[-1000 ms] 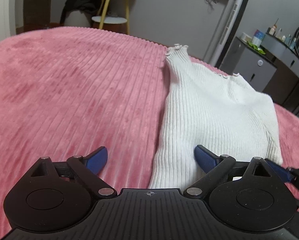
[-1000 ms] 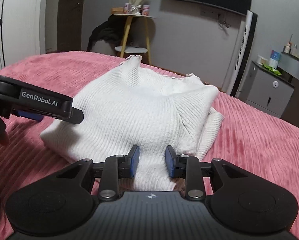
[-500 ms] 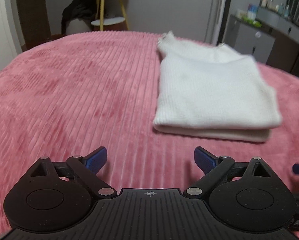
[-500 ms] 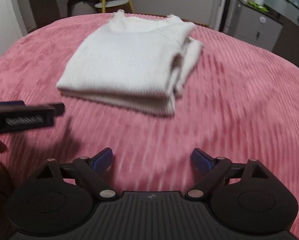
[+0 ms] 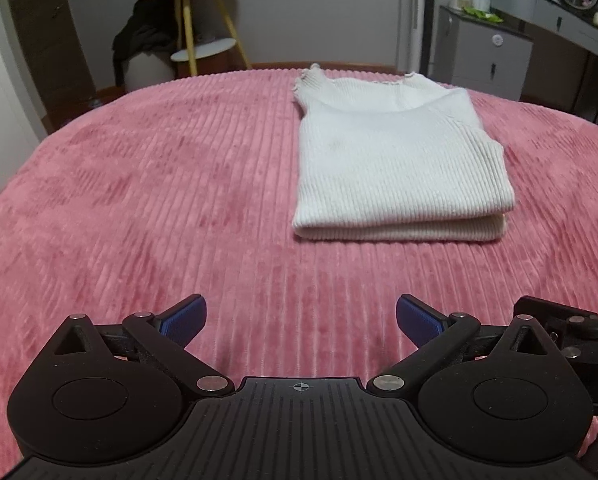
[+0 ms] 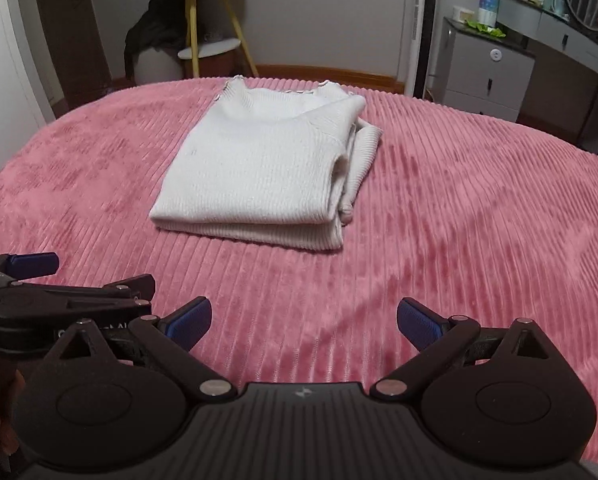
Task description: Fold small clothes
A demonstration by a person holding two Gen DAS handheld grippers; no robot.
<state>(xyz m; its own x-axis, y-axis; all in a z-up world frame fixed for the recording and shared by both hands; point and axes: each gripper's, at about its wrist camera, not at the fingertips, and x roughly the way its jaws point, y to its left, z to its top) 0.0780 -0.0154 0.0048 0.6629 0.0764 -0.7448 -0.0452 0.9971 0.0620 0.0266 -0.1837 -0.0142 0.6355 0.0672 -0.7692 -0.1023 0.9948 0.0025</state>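
We see the left gripper (image 5: 301, 320) with its blue fingers (image 5: 183, 320) spread wide, nothing between them, only pink bedspread (image 5: 139, 200) under the gap. Its jaws have just been opening a bit further. The right gripper (image 6: 304, 322) has its fingers (image 6: 189, 322) spread wide too, empty; its jaws have just been opening, and no cloth sits between them. The white ribbed sweater (image 5: 395, 164) lies folded flat on the bedspread, well ahead of the left fingers and off to their right side, clear of both pads. From the right wrist view we see the same sweater (image 6: 259, 168) ahead of the right fingers and a little to their left, apart from them, folded edge facing us, a sleeve end sticking out along its right side. Collar end points away from the fingers. The left gripper shows at the left edge of the right view, just beside the right gripper's left finger; part of the right gripper shows at the right edge of the left view. Beyond the bed, past the sweater, we see a yellow-legged stand (image 5: 195, 28) and a grey cabinet (image 6: 487, 76) by the wall.
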